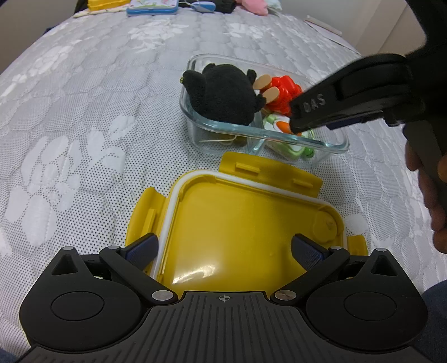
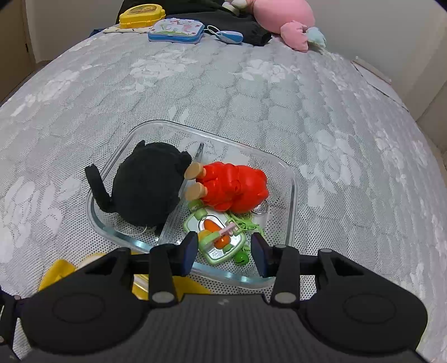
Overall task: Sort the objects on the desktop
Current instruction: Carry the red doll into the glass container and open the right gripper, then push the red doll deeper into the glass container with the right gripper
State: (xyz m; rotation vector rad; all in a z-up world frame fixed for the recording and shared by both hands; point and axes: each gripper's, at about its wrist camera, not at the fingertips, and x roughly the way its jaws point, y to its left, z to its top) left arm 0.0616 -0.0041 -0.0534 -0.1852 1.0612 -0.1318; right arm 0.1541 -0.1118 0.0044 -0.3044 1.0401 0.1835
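1. Glass container (image 2: 290,178), clear and rectangular with a divider, rests on a grey quilted mattress (image 2: 251,92) patterned with white flowers. It lies directly ahead of the right tongs (image 2: 223,252), whose tips hang over its near rim.
2. Contents, larger compartment, ahead and left of the right tongs: a black plush toy (image 2: 148,184), its tail draped over the container's left wall.
3. Contents, other compartment, ahead of the right tongs: a red plastic figure (image 2: 237,185) lying on its side with tan feet toward the plush; nearer the tips, a green-framed keychain (image 2: 219,237) with an orange carrot motif, a green cord and a small green bell.
4. Right tongs: partly open, jaws at a moderate gap. The keychain lies in line with the gap, below the tips; neither pad presses on it. Nothing is gripped.
5. Yellow lid (image 1: 243,226), upturned, with a white seal and four open latches, lies on the mattress directly under and ahead of the left tongs (image 1: 223,250); the glass container sits just beyond it.
6. Left tongs: wide open, one blue pad to each side above the lid, holding nothing.
7. A hand (image 1: 435,201) grips the right tool's handle, to the right of the left tongs.
8. Far beyond both tongs, at the mattress end: a yellow box (image 2: 142,16), a blue toy laptop (image 2: 176,30) with mouse, and a pink plush (image 2: 282,19).
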